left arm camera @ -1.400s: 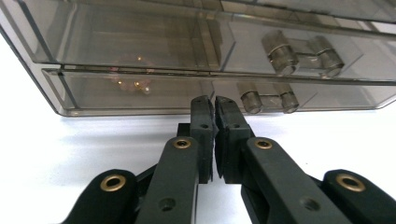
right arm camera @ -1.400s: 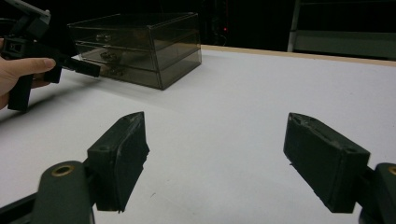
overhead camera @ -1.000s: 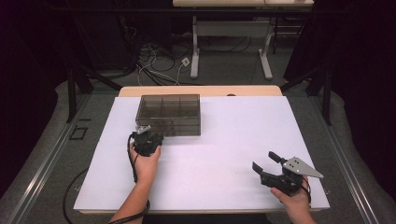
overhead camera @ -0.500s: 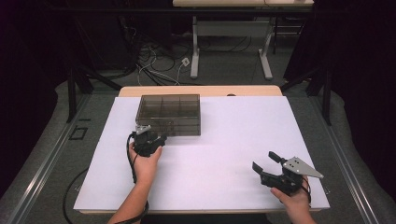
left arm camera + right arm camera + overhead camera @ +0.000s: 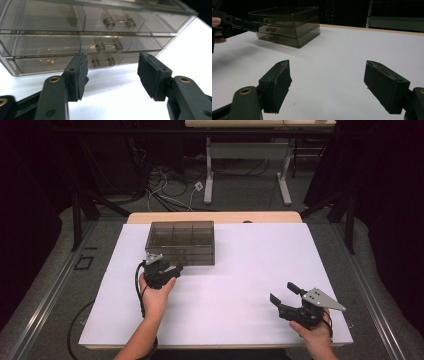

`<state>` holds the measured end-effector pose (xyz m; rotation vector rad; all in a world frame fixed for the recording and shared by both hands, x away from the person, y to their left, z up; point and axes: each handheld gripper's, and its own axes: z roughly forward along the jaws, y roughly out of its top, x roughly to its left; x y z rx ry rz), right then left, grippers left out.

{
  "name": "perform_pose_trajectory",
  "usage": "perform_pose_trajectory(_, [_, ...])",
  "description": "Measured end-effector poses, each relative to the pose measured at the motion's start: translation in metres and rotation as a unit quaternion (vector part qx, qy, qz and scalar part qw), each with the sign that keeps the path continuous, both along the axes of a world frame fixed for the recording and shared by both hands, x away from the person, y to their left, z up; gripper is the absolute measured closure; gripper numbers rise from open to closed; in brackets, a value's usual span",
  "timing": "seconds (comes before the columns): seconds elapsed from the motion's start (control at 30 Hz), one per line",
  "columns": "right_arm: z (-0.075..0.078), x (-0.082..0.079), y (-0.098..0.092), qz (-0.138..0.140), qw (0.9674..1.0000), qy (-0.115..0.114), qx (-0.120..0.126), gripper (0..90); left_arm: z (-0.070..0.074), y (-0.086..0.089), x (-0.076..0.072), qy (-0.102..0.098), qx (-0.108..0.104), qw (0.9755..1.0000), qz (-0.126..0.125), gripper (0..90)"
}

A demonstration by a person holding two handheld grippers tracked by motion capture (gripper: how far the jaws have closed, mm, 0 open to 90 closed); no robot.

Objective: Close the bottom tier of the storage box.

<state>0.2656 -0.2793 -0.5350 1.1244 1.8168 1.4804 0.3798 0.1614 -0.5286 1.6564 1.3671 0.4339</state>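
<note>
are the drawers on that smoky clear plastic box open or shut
Shut: all three drawers of the smoky clear plastic drawer box sit flush with its front, handles in line.

Bright white table (image 5: 240,285) under overhead light, dark surroundings — soft shadows, close jaws slightly blurred, mild glare.

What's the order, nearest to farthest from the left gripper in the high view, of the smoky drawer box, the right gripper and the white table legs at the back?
From the left gripper:
1. Drawer box, just beyond its jaws.
2. Right gripper, across the sheet, near the front right.
3. White table legs, on the floor beyond the table.
</note>
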Motion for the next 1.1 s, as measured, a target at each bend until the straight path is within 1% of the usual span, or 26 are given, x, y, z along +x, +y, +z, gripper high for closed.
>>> perform_pose_trajectory(0.13, [0.000,-0.001,0.000,0.001,1.0000,0.001,0.001,21.2,0.005,0.002,-0.005,0.000,-0.008,1.0000,-0.004,35.2])
perform_pose_trajectory(0.2, [0.000,-0.001,0.000,0.001,1.0000,0.001,0.001,21.1,0.006,0.003,-0.007,-0.010,-0.014,0.9998,-0.007,34.9])
perform_pose_trajectory(0.27, [0.000,0.000,0.000,0.000,1.0000,0.000,0.000,21.1,0.008,0.005,-0.010,-0.010,-0.011,0.9998,-0.014,34.9])
perform_pose_trajectory(0.33, [0.000,0.000,0.000,0.002,1.0000,0.000,-0.001,21.1,0.010,0.005,-0.013,-0.009,-0.016,0.9996,-0.021,34.9])
perform_pose_trajectory(0.43, [0.000,0.000,0.001,0.003,1.0000,0.000,0.000,21.1,0.014,0.006,-0.019,-0.020,-0.018,0.9991,-0.032,35.0])
perform_pose_trajectory(0.53, [0.000,0.000,0.000,0.003,1.0000,0.000,-0.002,21.1,0.018,0.006,-0.026,-0.024,-0.017,0.9987,-0.042,34.8])
perform_pose_trajectory(0.63, [0.000,0.000,0.001,0.002,1.0000,0.000,0.000,21.1,0.022,0.007,-0.032,-0.035,-0.016,0.9981,-0.048,34.6])
perform_pose_trajectory(0.7, [0.000,0.000,0.001,0.002,1.0000,-0.001,0.000,21.1,0.025,0.008,-0.036,-0.040,-0.017,0.9977,-0.051,30.6])
perform_pose_trajectory(0.8, [0.000,0.000,0.001,0.002,1.0000,-0.001,0.000,21.2,0.028,0.010,-0.043,-0.047,-0.013,0.9975,-0.052,25.2])
perform_pose_trajectory(0.93, [0.000,0.000,0.001,0.003,1.0000,-0.002,-0.002,21.2,0.031,0.013,-0.051,-0.048,-0.014,0.9971,-0.058,19.4])
perform_pose_trajectory(1.03, [0.000,0.000,0.001,0.002,1.0000,-0.001,0.000,21.1,0.032,0.016,-0.057,-0.051,-0.016,0.9969,-0.058,16.1])
perform_pose_trajectory(1.1, [0.000,0.000,0.001,0.003,1.0000,-0.001,-0.001,21.1,0.032,0.018,-0.061,-0.055,-0.016,0.9967,-0.058,15.6])
